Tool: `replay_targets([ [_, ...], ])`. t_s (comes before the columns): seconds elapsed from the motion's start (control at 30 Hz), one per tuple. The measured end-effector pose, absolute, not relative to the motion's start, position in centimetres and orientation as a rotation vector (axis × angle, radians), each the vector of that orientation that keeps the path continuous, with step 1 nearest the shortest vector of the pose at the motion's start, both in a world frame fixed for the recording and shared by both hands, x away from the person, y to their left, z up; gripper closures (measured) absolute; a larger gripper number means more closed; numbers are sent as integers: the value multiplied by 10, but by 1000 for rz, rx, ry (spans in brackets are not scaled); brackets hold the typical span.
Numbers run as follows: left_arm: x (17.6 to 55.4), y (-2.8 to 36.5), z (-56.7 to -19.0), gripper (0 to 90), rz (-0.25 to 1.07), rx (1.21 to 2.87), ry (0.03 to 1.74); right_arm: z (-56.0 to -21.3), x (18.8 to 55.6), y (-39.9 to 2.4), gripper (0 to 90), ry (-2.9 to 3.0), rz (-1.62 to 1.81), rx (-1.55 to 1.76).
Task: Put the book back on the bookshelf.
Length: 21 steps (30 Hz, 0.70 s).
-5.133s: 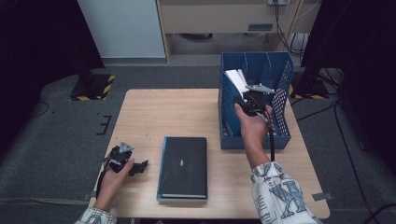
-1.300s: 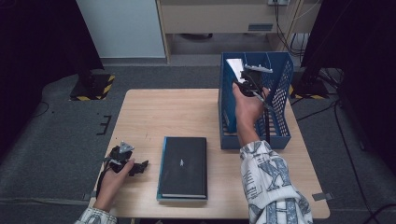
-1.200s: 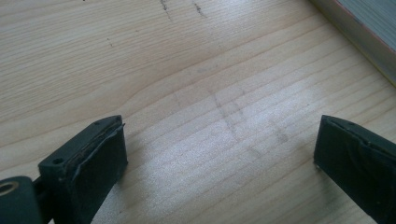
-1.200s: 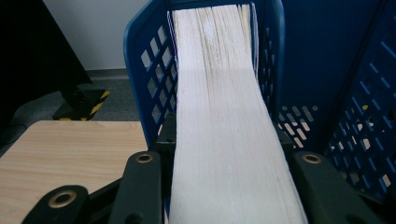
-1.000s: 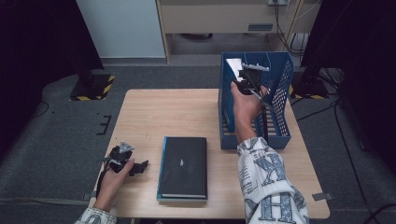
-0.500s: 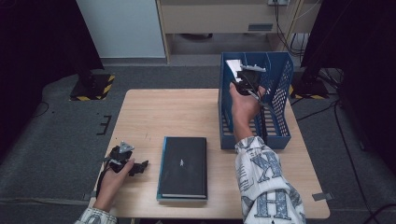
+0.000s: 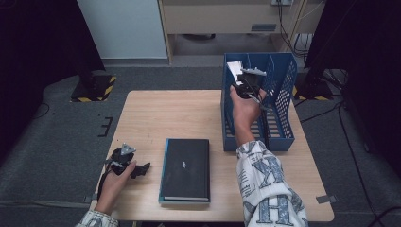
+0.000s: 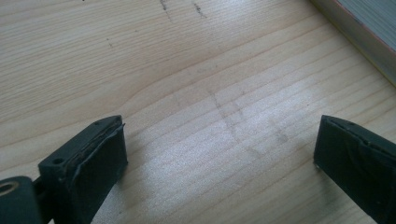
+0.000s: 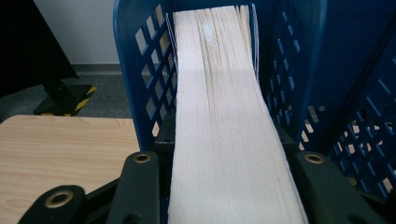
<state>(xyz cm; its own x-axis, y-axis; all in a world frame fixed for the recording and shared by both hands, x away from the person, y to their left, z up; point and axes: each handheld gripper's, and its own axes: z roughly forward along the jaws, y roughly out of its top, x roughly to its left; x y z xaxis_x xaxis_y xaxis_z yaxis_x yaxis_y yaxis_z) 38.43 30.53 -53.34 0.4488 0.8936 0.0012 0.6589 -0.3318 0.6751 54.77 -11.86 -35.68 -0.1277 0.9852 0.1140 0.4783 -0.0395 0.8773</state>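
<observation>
Recording bay in a lab. Small wooden table (image 7: 189,113) stands alone on grey carpet (image 7: 56,156), dark curtains (image 7: 38,42) hung on both sides. Weighted stand bases with yellow-black hazard tape (image 7: 94,90) sit on the floor at left and right. Cables (image 7: 288,19) run down to a pale cabinet (image 7: 227,21) behind. Props are office items: blue file rack (image 7: 279,109), black book (image 7: 185,168).

The left hand (image 7: 118,171) rested low at the near left, forearm entering from the bottom edge, its gripper (image 7: 142,168) lying level with jaws wide apart and nothing between them. The right arm, in a patterned sleeve, stretched forward and raised, its gripper (image 7: 239,75) clamped on a book (image 9: 224,130).
</observation>
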Motion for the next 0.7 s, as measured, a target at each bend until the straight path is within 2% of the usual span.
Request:
replay_targets([
  [0.13, 384, 305, -533, 17, 504, 2098, 1293, -357, 546, -116, 539, 1650, 1154, 1553],
  [0.17, 385, 305, -533, 17, 505, 2101, 1290, -355, 543, -116, 463, 1648, 1185, 1546],
  [0.27, 385, 305, -533, 16, 506, 2102, 1290, -351, 539, -118, 396, 1667, 1224, 1552],
  [0.7, 385, 304, -533, 15, 507, 2102, 1292, -347, 525, -126, 398, 1721, 1338, 1586],
])
